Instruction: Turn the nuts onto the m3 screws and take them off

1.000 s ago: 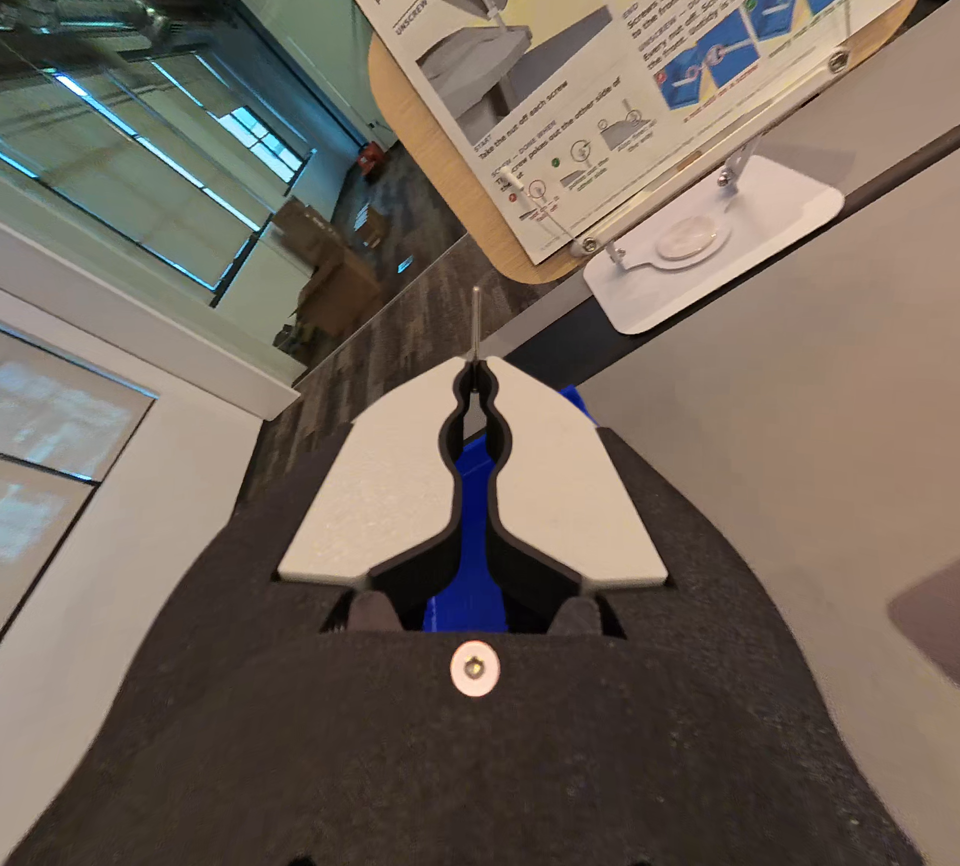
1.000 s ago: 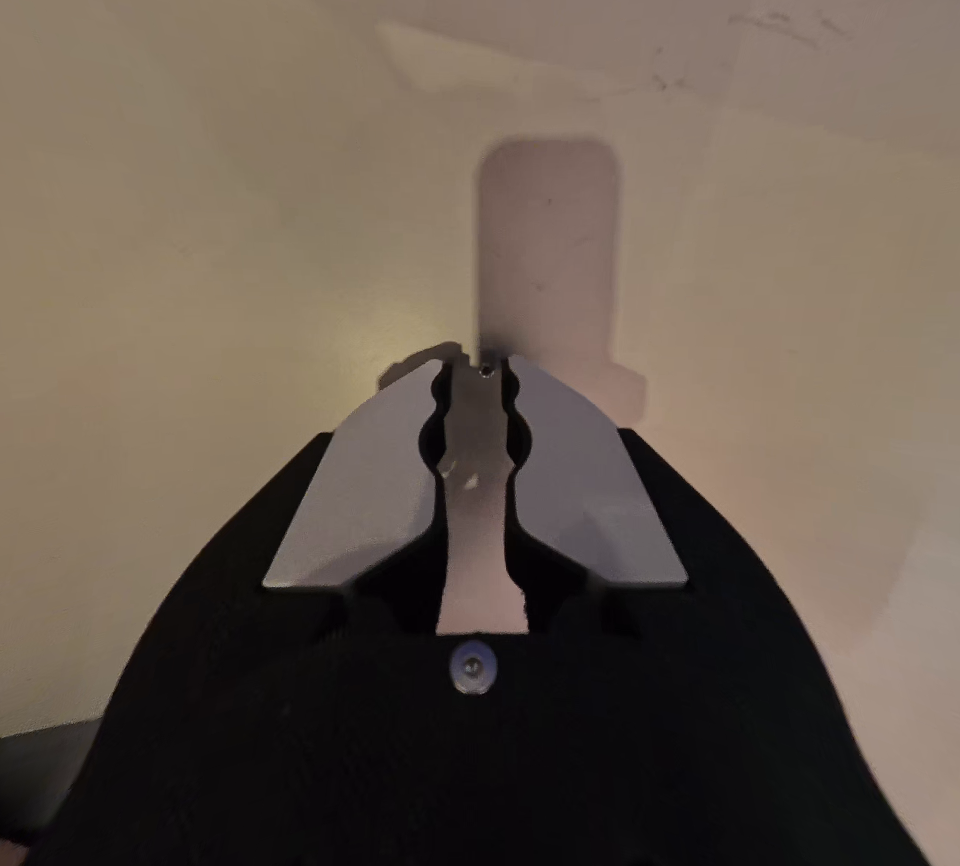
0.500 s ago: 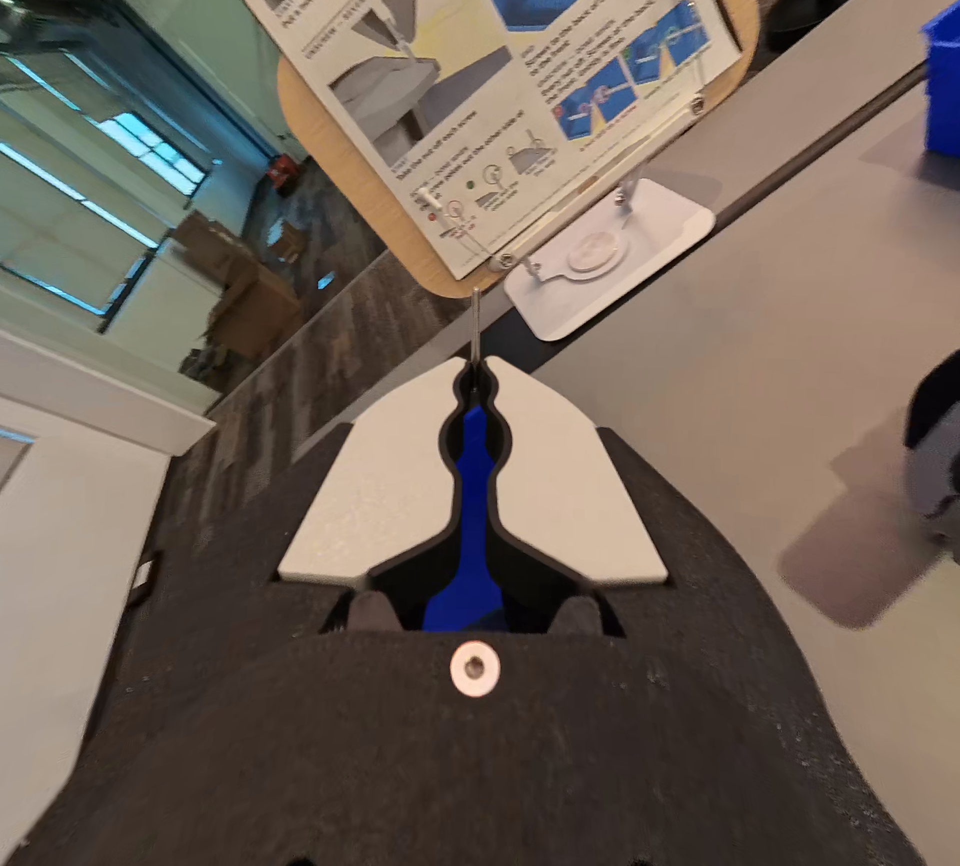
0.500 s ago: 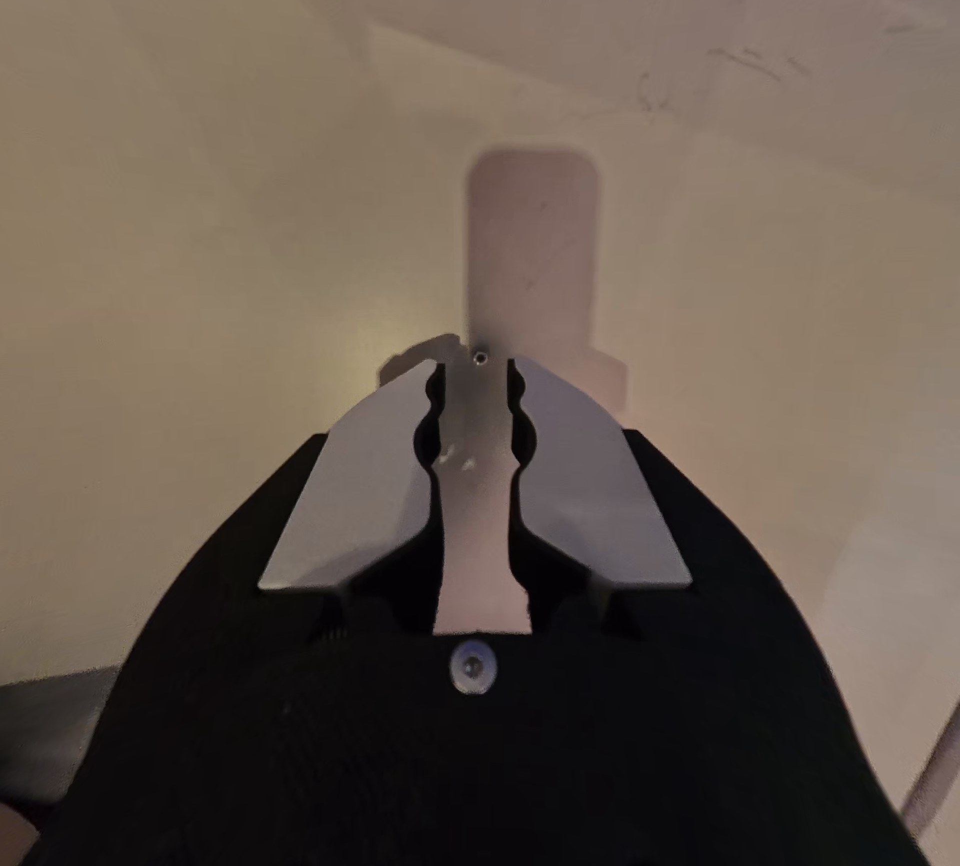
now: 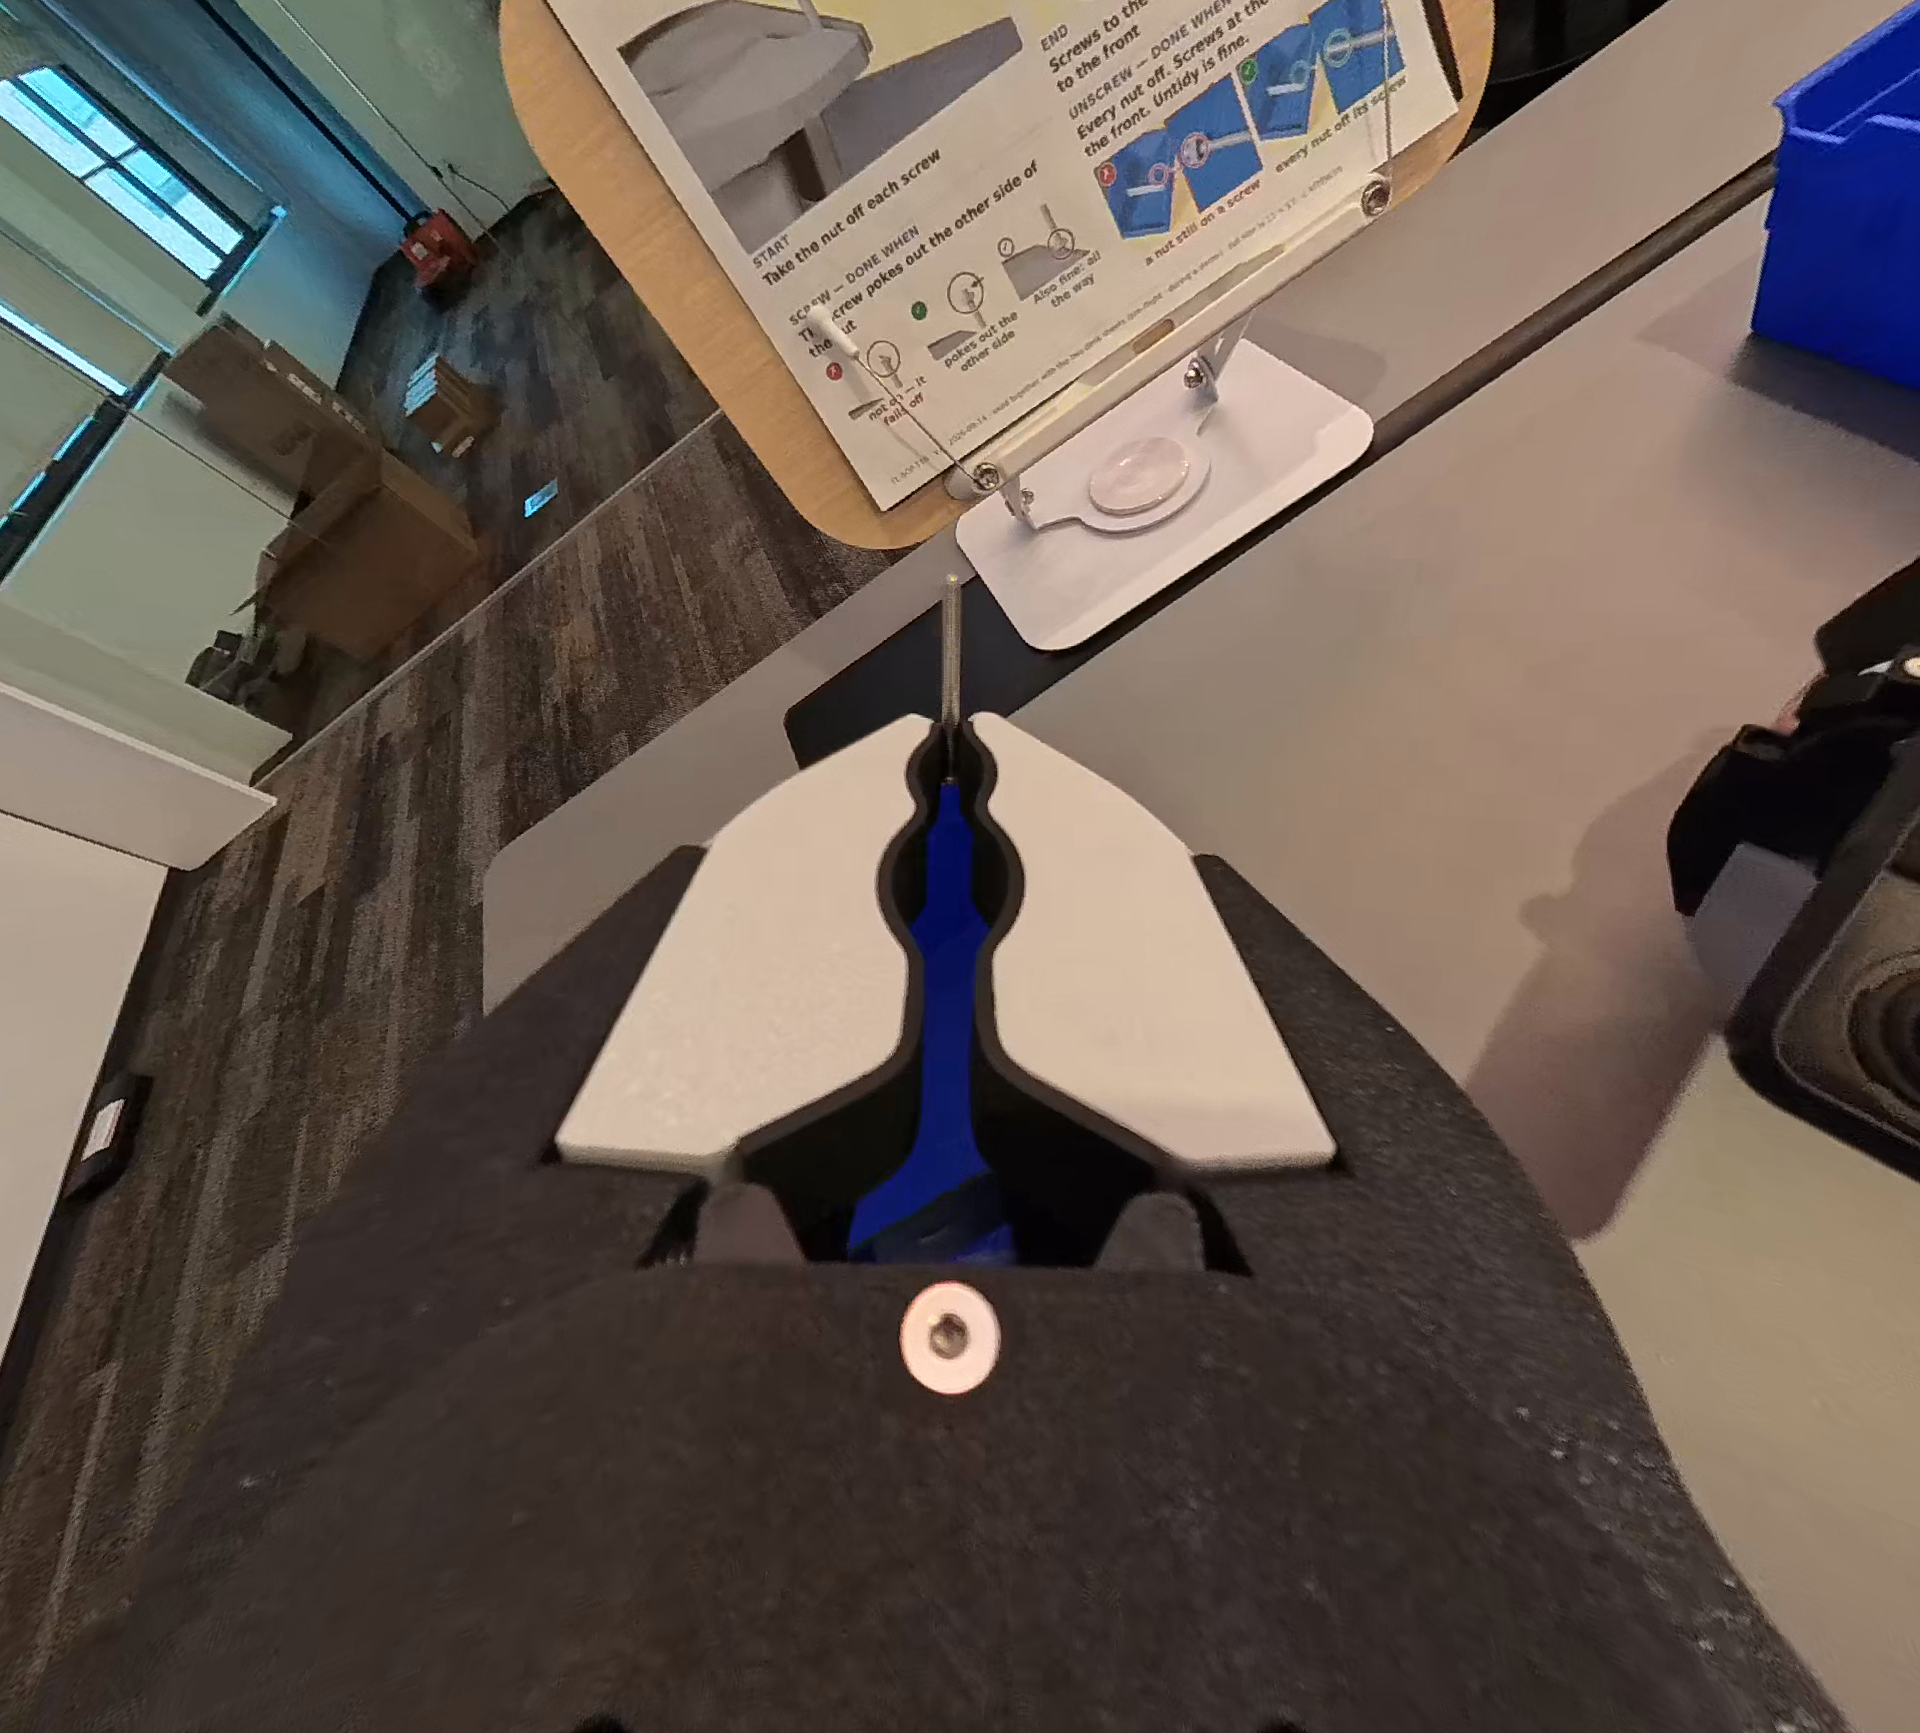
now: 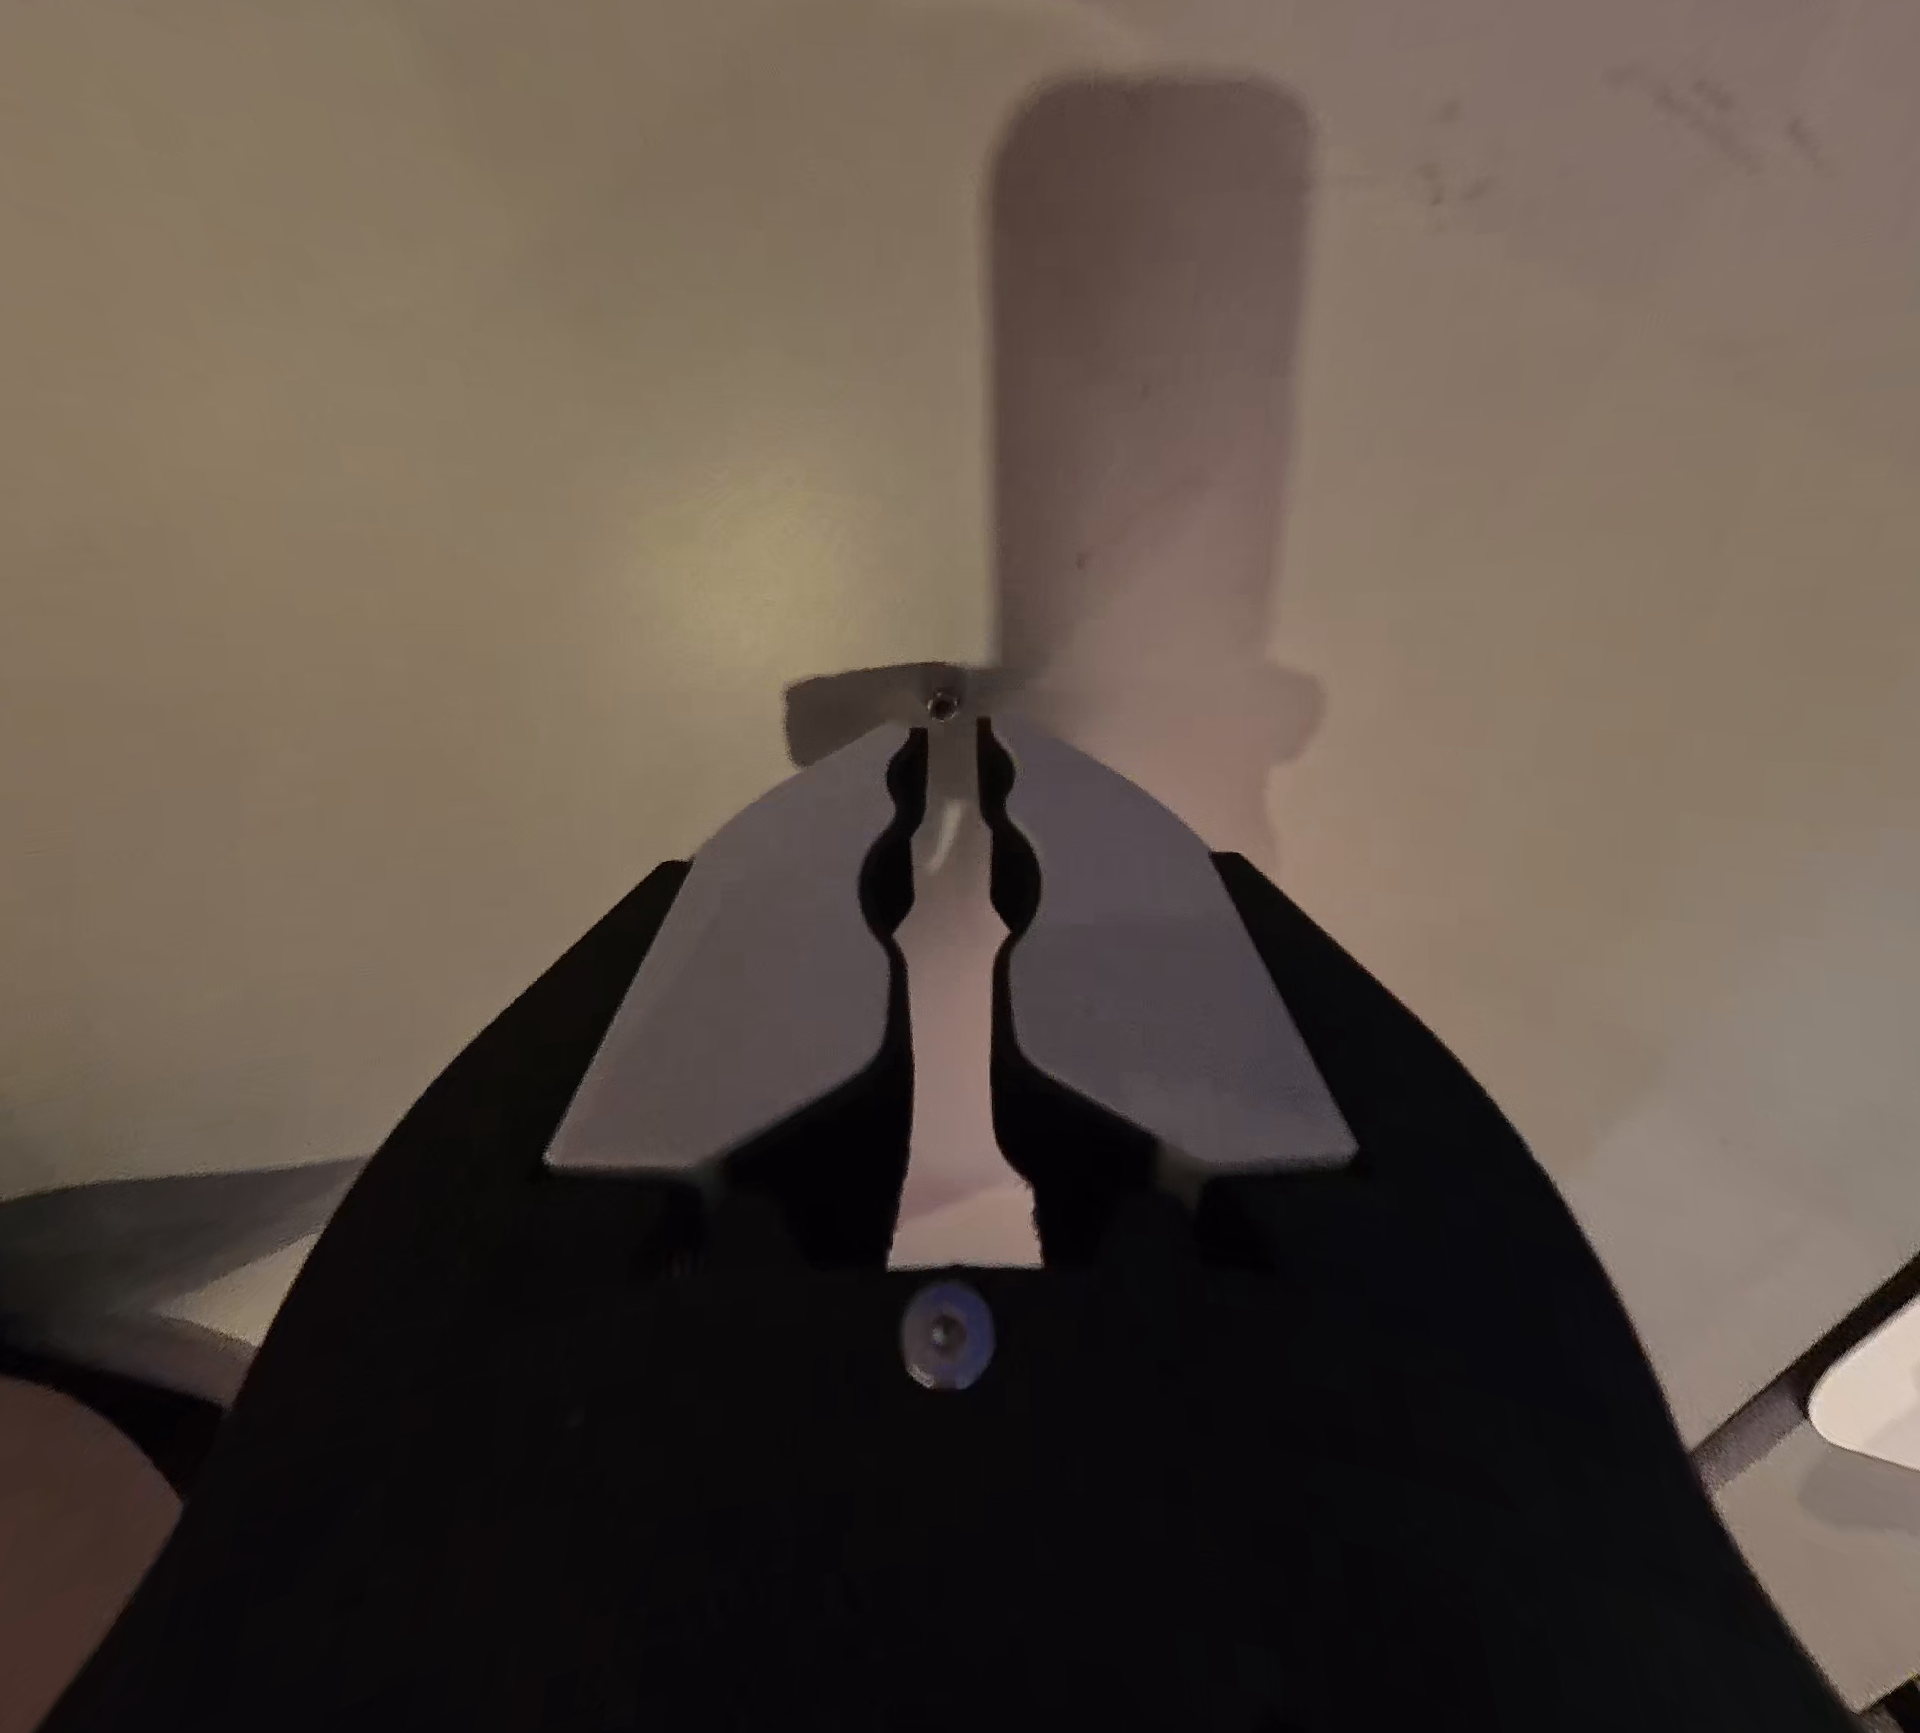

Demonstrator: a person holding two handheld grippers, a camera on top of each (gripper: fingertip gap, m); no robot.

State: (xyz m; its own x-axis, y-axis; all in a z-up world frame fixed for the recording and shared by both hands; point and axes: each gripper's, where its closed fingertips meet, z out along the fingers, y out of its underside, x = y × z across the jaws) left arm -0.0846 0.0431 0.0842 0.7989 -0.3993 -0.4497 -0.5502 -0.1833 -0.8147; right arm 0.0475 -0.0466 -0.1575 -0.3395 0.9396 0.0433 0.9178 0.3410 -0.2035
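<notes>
Left tongs [image 5: 951, 733]: jaws drawn together at the tips, pinching the lower end of a thin threaded screw [image 5: 951, 644]; the shank stands straight out ahead of the tips, bare along its visible length. Through the slot between the jaws a blue surface shows (what it belongs to cannot be told). Beyond the screw, on the grey counter [image 5: 1455, 748], stands an instruction board [image 5: 935, 125] with a wooden backing, tilted on a white base plate [image 5: 1174, 520]; patterned carpet [image 5: 468, 748] and cardboard boxes [image 5: 343, 499] lie to the left of it. Further right, a blue bin [image 5: 1849, 229] sits on the counter at the frame edge; below it the other tool [image 5: 1829, 904], black, enters from the right margin, well apart from the screw.

Right tongs [image 6: 948, 727]: jaws parted by a narrow gap, gripping nothing; a small nut [image 6: 941, 703] lies on the pale counter [image 6: 416, 436] just ahead of the tips, not between them; the tool's shadow falls across the surface beyond; lighting is dim and the nut's detail is too small to assess. A corner of the white plate [image 6: 1870, 1413] shows at far right.
</notes>
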